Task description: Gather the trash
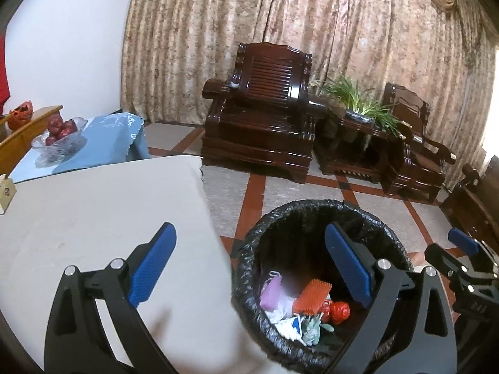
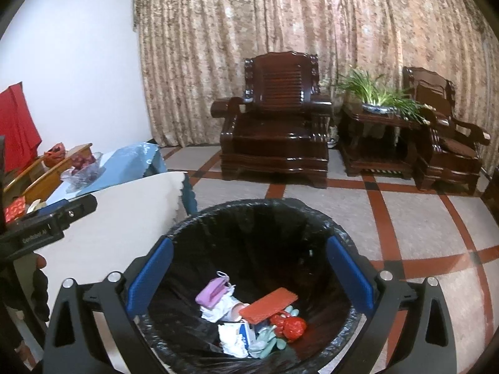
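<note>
Standing on the tiled floor right of the white table [image 1: 103,205], the black-lined bin [image 2: 187,227] contains an orange brush [image 2: 269,305], purple item [image 2: 210,294], and crumpled paper [image 2: 230,339]. Left gripper [image 1: 249,268] and right gripper [image 2: 249,275] hover above it, angled downward, jaws wide and empty.

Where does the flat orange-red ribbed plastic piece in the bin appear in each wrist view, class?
Left wrist view: orange-red ribbed plastic piece lies low, right of centre, in the black-lined trash bin.
Right wrist view: same piece lies low, near centre, atop the litter.
Shared landmark: the dark carved wooden armchair beyond the bin.
</note>
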Demonstrator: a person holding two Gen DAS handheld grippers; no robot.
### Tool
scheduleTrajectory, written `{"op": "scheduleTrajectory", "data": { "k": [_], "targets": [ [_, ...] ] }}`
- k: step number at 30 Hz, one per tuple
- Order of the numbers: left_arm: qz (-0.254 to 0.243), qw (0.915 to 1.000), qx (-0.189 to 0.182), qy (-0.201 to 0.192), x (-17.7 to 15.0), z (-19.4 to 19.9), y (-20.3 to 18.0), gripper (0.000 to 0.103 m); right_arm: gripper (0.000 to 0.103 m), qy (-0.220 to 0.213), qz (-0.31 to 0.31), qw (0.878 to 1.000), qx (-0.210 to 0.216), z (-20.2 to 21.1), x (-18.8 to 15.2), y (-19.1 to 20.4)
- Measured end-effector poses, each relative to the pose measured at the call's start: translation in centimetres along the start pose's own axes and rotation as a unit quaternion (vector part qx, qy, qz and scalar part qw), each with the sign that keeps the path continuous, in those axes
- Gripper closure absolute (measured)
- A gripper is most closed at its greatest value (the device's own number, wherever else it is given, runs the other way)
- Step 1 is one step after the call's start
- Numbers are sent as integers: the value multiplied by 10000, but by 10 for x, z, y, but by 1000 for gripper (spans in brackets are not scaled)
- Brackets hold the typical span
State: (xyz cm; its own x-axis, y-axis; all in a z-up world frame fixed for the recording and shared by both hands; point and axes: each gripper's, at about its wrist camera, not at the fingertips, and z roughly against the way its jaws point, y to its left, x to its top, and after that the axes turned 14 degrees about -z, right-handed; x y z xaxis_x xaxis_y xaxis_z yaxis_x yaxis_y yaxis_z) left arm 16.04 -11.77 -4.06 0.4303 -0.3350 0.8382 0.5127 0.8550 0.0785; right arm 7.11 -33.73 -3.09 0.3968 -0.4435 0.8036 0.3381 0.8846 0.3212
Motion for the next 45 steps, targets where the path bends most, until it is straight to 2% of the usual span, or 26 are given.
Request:
{"op": "scheduleTrajectory", "data": {
  "k": [13,21,45],
  "targets": [
    [7,9996,265,-88,-6,63,9,8,6,-138,279,9991,273,42,4,35],
    [-74,9990,412,-159,-7,95,9,8,6,-80,274,9989,377,57,-1,46],
    [-178,9980,565,-230,-16,128,23,8,6,31,495,9976,492,78,-9,66]
  ]
}}
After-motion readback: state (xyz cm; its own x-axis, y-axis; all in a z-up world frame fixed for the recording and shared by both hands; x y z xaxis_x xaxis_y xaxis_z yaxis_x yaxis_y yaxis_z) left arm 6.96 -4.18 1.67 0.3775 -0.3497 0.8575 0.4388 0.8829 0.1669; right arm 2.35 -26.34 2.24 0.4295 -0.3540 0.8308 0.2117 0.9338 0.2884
